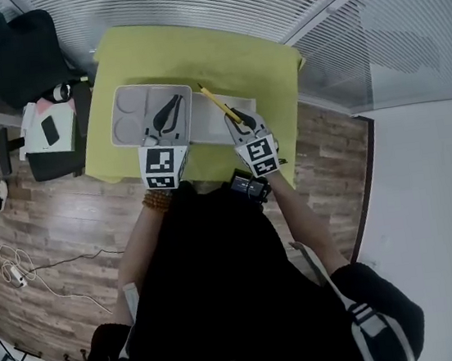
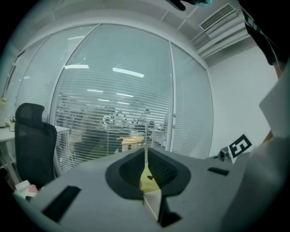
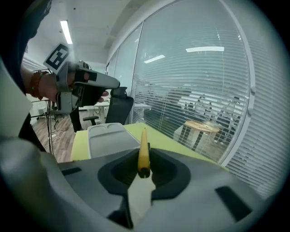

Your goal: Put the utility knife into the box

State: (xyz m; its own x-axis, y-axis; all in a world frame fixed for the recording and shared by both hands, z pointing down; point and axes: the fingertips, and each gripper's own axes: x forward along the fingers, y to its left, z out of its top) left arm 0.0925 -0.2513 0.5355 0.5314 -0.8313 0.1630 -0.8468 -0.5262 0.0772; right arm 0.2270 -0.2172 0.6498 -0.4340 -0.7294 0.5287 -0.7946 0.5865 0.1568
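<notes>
A yellow utility knife (image 1: 218,105) sticks out away from me, and my right gripper (image 1: 239,117) is shut on its near end. In the right gripper view the knife (image 3: 144,152) stands up between the jaws and points over the table. The grey box (image 1: 130,114) lies open on the yellow-green table (image 1: 193,52), left of the knife, and also shows as the box (image 3: 111,138) in the right gripper view. My left gripper (image 1: 171,105) hovers over the box's right part. Its jaws meet at the tips (image 2: 146,153) with nothing between them.
A black office chair (image 1: 15,50) and a small white stand (image 1: 50,132) with items are left of the table. Glass walls with blinds run behind the table. Cables (image 1: 15,273) lie on the wood floor. A round table (image 3: 201,127) stands beyond the glass.
</notes>
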